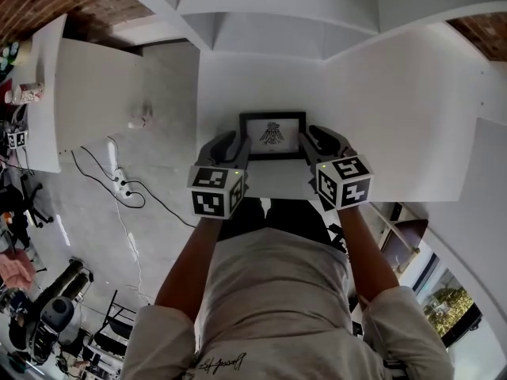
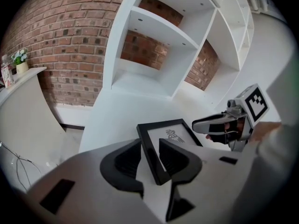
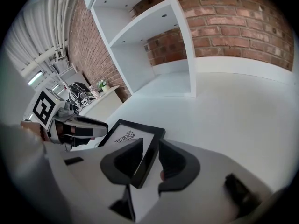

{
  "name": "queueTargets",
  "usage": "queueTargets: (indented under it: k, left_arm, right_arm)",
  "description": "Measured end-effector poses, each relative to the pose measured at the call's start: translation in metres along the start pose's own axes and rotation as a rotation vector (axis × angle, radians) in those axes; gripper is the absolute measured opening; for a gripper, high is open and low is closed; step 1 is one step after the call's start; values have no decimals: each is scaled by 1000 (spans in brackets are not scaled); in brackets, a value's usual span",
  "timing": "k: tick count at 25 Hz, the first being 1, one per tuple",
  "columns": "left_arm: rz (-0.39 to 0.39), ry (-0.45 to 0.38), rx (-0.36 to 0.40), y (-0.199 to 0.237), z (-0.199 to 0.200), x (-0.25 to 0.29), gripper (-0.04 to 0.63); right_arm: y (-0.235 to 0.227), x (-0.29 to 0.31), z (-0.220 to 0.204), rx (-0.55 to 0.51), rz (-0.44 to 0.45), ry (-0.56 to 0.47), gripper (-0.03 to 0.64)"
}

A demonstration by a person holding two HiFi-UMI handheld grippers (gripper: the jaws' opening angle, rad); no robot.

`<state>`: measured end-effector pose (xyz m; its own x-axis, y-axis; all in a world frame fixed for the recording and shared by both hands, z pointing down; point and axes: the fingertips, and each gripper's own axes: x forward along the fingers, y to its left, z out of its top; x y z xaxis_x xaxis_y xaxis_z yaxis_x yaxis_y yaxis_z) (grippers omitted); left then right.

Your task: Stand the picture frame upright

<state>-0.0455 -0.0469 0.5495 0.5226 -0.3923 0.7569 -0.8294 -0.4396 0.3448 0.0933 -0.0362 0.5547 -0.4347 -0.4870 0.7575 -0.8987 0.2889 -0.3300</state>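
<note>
Along the far side of the room: one brick wall (image 2: 60, 41), red-brown, fronted by one white shelf unit (image 2: 154, 55) with open compartments.

One white table (image 1: 396, 101), wide and smooth-topped. One white side counter (image 1: 87, 93) stands to its left across a strip of pale floor (image 1: 87, 212), with one small potted plant (image 2: 19, 59) on the counter.

One person, seen from above, in a light shirt (image 1: 277, 291), both arms reaching forward to the table.

Two handheld grippers, each with one marker cube. The left gripper (image 2: 150, 148) has its fingers standing apart, the frame's left edge between them with a gap on the outer side. The right gripper (image 3: 150, 146) has its fingers likewise apart, astride the frame's right edge, with table showing between that edge and the outer finger.

One picture frame (image 1: 272, 135), black-bordered, holding a white sheet with a small dark bird-like emblem. It lies face up near the table's front edge, between the two grippers.

One power strip (image 1: 119, 182) on the floor, with dark cables trailing from it.
</note>
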Motion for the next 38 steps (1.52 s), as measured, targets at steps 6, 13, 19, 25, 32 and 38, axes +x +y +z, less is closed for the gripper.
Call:
queueTargets:
  k: [6, 13, 19, 25, 32, 38]
  left_arm:
    - [-18, 27, -5, -3, -4, 8, 132]
    - [-21, 41, -20, -3, -10, 14, 132]
    - [-7, 45, -31, -1, -10, 16, 124]
    - [5, 50, -53, 0, -10, 15, 115]
    - [20, 49, -63, 2, -10, 16, 101]
    - [27, 46, -63, 3, -9, 15, 94]
  right_arm:
    - [1, 7, -7, 8, 8, 32, 112]
    - [-1, 12, -10, 26, 8, 46, 114]
    - [-2, 16, -13, 33, 13, 65, 114]
    - [-2, 17, -14, 36, 18, 74, 113]
    - [-1, 18, -14, 55, 31, 79, 112]
    - [0, 17, -13, 56, 26, 75, 109]
